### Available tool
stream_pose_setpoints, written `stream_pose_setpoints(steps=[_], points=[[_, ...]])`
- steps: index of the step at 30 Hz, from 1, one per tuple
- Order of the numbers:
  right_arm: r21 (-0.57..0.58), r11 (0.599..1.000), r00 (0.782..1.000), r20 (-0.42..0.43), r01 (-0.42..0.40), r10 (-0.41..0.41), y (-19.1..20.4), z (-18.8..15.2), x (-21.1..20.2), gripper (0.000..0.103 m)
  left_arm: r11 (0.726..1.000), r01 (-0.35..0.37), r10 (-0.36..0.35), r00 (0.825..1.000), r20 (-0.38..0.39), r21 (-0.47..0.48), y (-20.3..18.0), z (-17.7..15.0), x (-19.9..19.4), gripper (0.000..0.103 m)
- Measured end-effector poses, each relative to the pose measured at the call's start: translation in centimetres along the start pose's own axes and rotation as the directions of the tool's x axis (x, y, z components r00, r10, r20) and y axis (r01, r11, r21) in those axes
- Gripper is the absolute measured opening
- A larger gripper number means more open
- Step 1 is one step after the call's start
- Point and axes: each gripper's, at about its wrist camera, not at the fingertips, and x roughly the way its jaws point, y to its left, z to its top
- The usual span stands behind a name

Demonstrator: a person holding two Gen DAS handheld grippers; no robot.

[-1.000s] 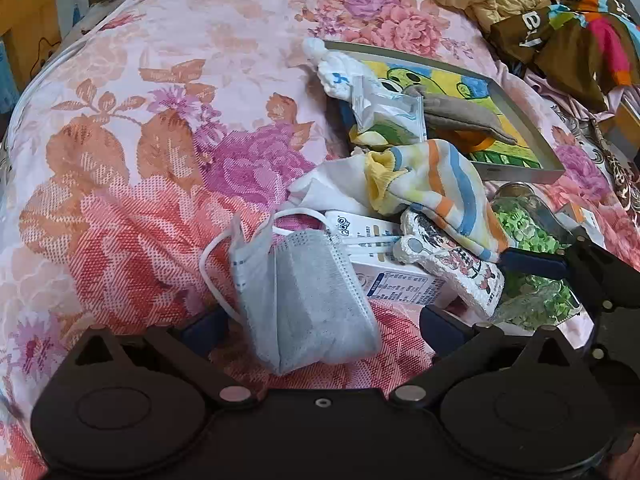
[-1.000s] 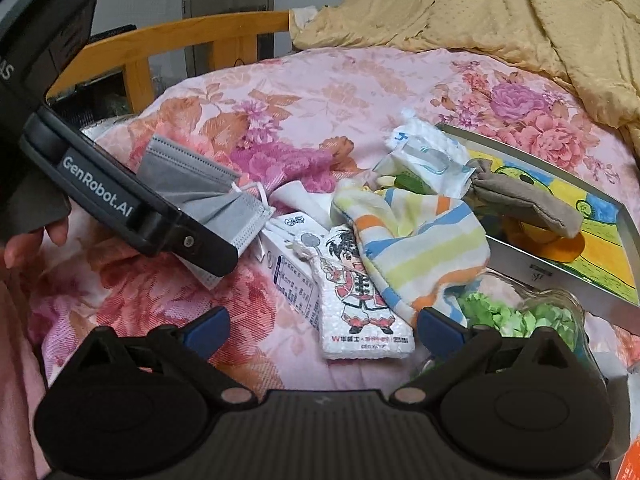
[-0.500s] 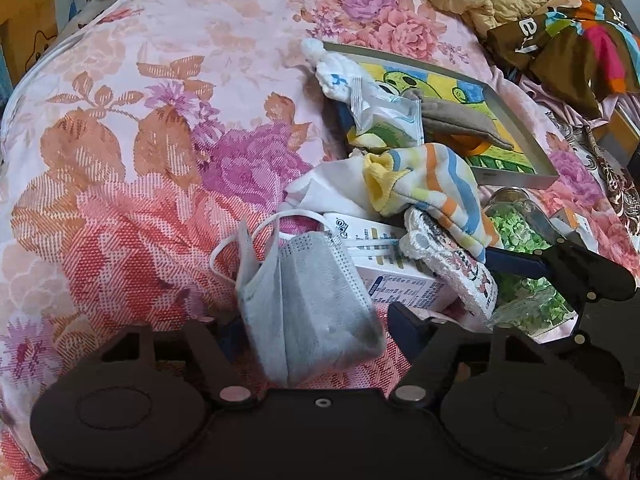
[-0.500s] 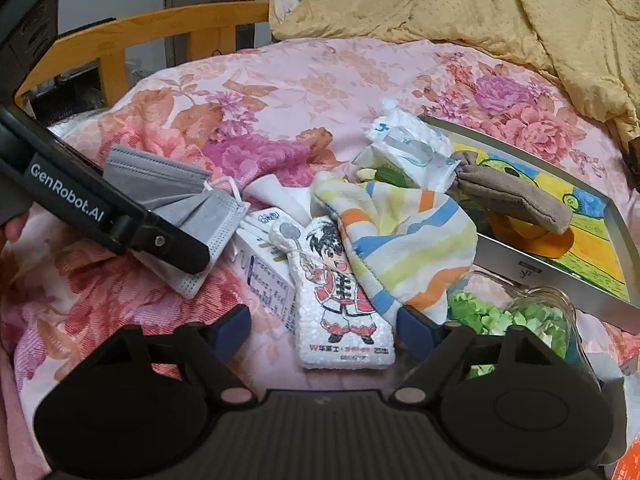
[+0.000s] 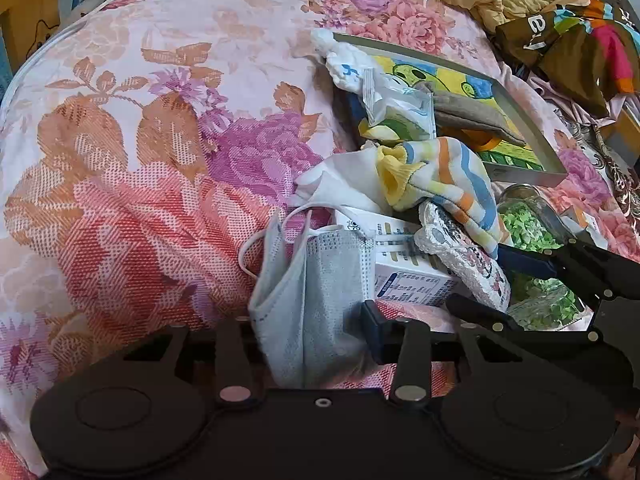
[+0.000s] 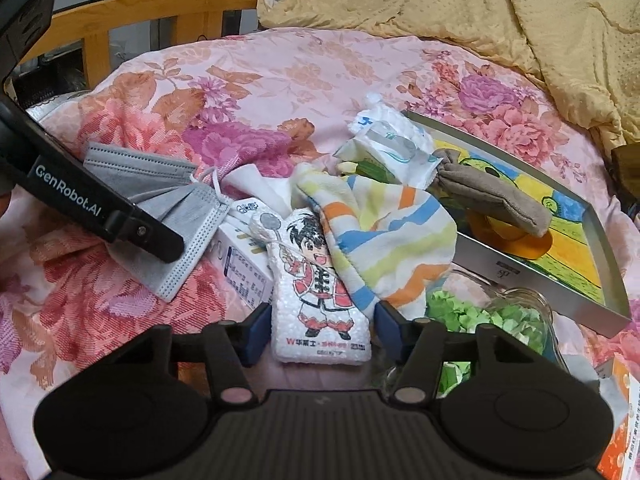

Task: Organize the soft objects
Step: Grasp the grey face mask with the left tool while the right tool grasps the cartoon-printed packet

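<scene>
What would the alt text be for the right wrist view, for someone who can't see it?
The right tool has been closing around a white cartoon-printed pouch on a floral bedspread, its blue pads beside the pouch's lower end. A striped sock partly overlaps the pouch; to the left, the left tool reaches over a grey face mask.

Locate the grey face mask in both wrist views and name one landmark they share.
Left wrist: grey face mask, bottom centre, between this gripper's fingers.
Right wrist: same mask, left side, under the black finger of the left gripper.
Shared landmark: striped sock, right of the mask.
</scene>
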Motion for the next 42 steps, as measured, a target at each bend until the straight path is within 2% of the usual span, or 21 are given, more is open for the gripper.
stream_pose_setpoints(steps=[5, 10, 21, 24, 28, 31, 36, 40, 42], points=[[0.004, 1.0, 1.0, 0.001, 0.016, -0.016, 0.2, 0.0, -0.1, 0.054, 1.0, -0.005, 0.005, 1.0, 0.002, 0.005, -0.2, 0.1, -0.1, 0.036], [0.048, 0.999, 1.0, 0.003, -0.007, 0.007, -0.3, 0.0, -0.4, 0.052, 1.0, -0.014, 0.014, 1.0, 0.0, -0.005, 0.1, -0.1, -0.5, 0.028], [0.085, 0.996, 0.999, 0.033, -0.032, 0.029, -0.3, -0.4, -2.5, 0.051, 0.999, -0.03, 0.029, 1.0, -0.011, -0.018, -0.2, -0.2, -0.9, 0.021], [0.146, 0.987, 0.997, 0.04, -0.068, 0.063, -1.0, -0.6, -2.9, 0.051, 1.0, -0.009, 0.009, 1.0, 0.01, -0.03, -0.5, -0.3, -1.5, 0.02], [0.277, 0.95, 0.989, 0.06, -0.146, 0.134, -2.8, -1.0, -3.5, 0.051, 0.999, 0.007, -0.006, 1.0, 0.029, -0.037, -1.0, -0.2, -2.2, 0.019], [0.303, 0.94, 0.987, 0.076, -0.16, 0.143, -3.4, -1.4, -4.0, 0.052, 0.998, 0.032, -0.03, 0.999, 0.041, -0.048, -1.4, -0.3, -2.5, 0.019], [0.261, 0.961, 0.993, 0.089, -0.097, 0.076, -2.9, -1.6, -4.7, 0.052, 0.997, 0.053, -0.05, 0.997, 0.058, -0.052, -2.0, -0.6, -2.9, 0.019], [0.165, 0.986, 0.994, 0.11, -0.016, -0.003, -1.6, -1.4, -4.9, 0.053, 0.997, 0.059, -0.056, 0.996, 0.064, -0.049, -2.4, -0.7, -3.0, 0.019], [0.094, 0.995, 0.993, 0.117, 0.022, -0.033, -0.7, -1.3, -5.0, 0.045, 0.997, 0.063, -0.06, 0.996, 0.07, -0.046, -2.6, -0.7, -3.0, 0.019]])
